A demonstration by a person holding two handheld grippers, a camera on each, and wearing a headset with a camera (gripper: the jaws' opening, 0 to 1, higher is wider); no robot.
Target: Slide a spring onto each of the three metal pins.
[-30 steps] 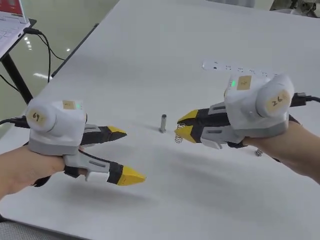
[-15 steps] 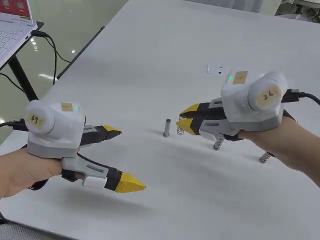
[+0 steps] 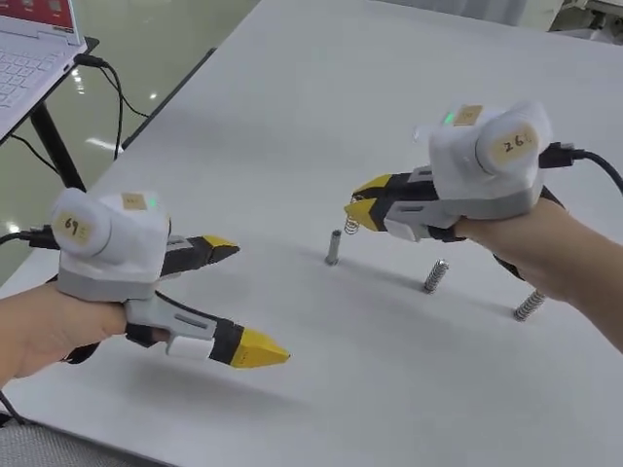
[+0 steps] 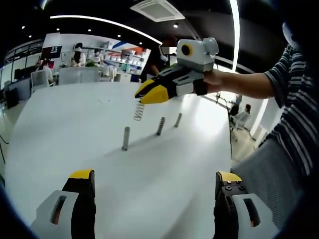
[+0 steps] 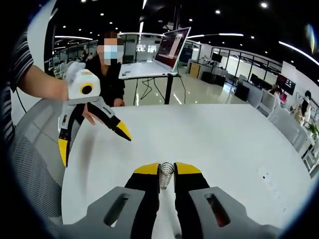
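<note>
Head view: right gripper (image 3: 356, 211) jaws pinch spring (image 3: 351, 226), just right of bare pin (image 3: 333, 247). Left gripper (image 3: 253, 300) jaws wide apart, idle. Risk: dangling spring may snag pin top and slip from grip.

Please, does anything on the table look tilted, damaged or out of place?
Only a small thing: the middle sprung pin and the outer sprung pin seem to lean, while the bare pin stands nearly straight. It may be only camera perspective. The right tongs hold the last spring normally; nothing looks damaged.
</note>
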